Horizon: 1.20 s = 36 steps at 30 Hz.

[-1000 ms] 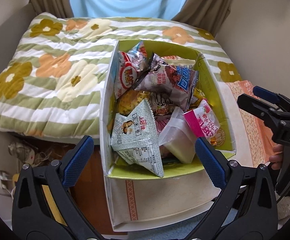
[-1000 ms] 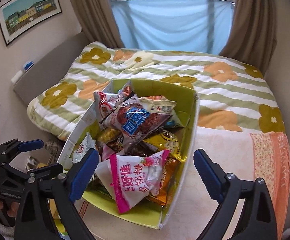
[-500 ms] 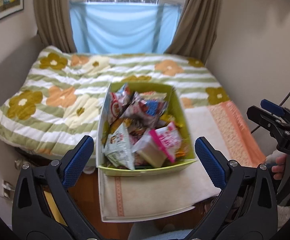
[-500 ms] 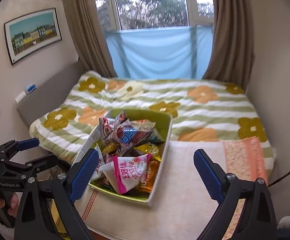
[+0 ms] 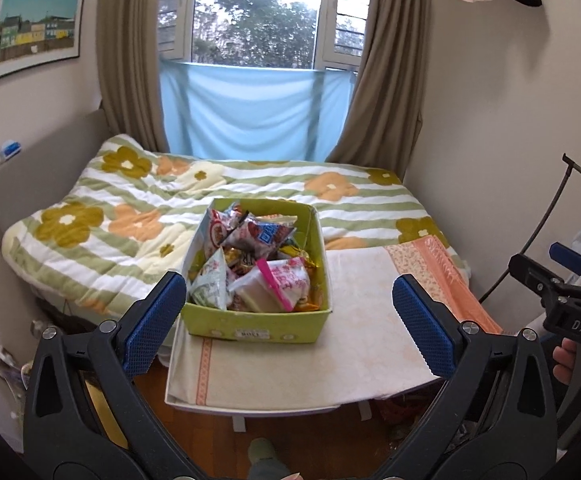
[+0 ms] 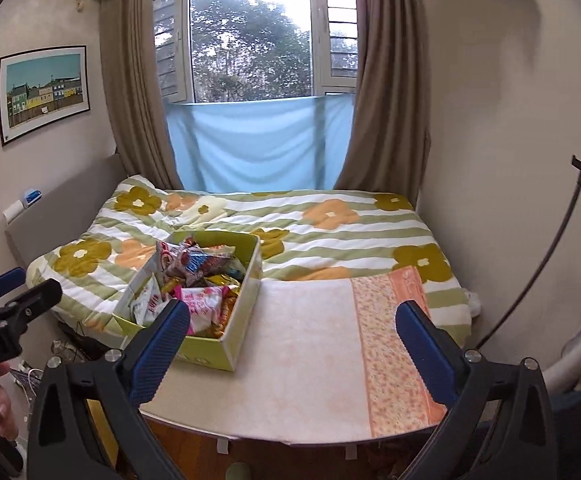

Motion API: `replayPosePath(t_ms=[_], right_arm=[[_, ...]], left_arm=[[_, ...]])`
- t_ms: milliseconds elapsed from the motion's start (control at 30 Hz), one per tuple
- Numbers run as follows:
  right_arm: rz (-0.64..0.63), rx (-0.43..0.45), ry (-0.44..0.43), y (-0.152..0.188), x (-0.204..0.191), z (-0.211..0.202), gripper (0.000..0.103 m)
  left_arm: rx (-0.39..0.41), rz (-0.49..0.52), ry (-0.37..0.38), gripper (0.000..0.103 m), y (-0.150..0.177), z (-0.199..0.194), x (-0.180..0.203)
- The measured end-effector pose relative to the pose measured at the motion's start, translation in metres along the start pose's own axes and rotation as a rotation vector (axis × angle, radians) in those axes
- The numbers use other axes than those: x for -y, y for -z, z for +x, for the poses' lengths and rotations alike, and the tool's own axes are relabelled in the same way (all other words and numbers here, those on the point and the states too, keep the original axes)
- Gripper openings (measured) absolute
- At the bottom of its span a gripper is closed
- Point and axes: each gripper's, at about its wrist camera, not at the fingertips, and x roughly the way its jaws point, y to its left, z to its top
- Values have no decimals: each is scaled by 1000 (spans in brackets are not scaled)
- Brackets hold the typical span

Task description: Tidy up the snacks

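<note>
A lime-green cardboard box stands on the left part of a small cloth-covered table, heaped with snack packets: a pink-and-white one at the front, a grey-white triangular one beside it, red and blue ones behind. My left gripper hovers open, well back from the box, nothing between its fingers. My right gripper is likewise held back over the table's near edge; its jaws are opening and nothing is between them. In the right wrist view the box sits left of centre.
A bed with a green-striped flowered quilt lies behind the table, under a curtained window. An orange patterned cloth strip covers the table's right side. Walls close in on both sides; cables and clutter lie on the floor at the left.
Both grippers have drawn back and risen away from the box, which now looks small and far; the whole room has come into view. The right jaws have spread slightly wider.
</note>
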Motion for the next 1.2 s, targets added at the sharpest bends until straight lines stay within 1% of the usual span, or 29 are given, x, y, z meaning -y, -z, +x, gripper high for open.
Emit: replayPosePath(t_ms=[33, 167, 300, 767, 1200], right_arm=[[0, 0, 9, 3, 2, -2, 102], [32, -4, -1, 9, 10, -6, 102], [42, 1, 1, 12, 15, -11, 102], [40, 11, 2, 12, 20, -16, 102], [26, 3, 4, 5, 21, -6, 102]], left_arm=[[1, -2, -6, 102, 2, -3, 2], [22, 7, -28, 102, 6, -14, 10], [38, 23, -47, 102, 7, -17, 17], [49, 29, -41, 102, 4, -18, 20], [46, 37, -68, 102, 2, -11, 20]])
